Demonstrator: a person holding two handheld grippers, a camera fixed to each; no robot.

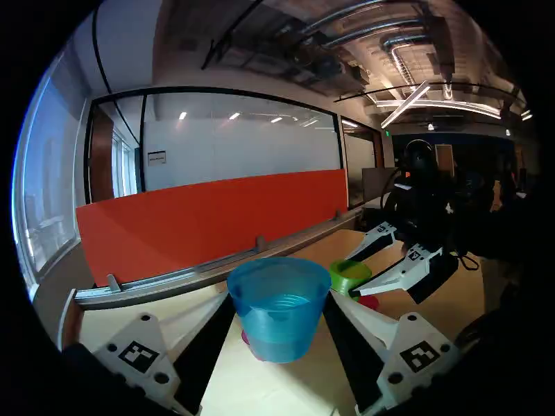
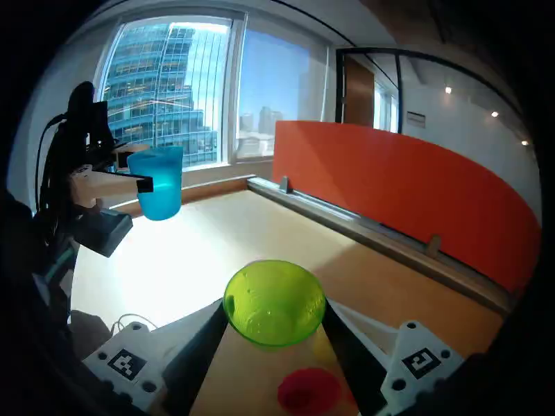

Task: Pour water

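Left gripper (image 1: 277,299), fingers clamping translucent blue cup (image 1: 279,315), right gripper (image 2: 275,306), fingers clamping lime-green cup (image 2: 275,298)

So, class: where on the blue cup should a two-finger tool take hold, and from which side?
Grip the blue cup on its wall below the rim, coming in level from the side, as the left tool does. It is upright with water inside and flares toward the top, so a pinch across the wall should keep it level and the mouth clear.

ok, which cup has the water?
The blue cup, in the left claw: a water line shows partway up its wall. The green cup in the right claw looks empty.
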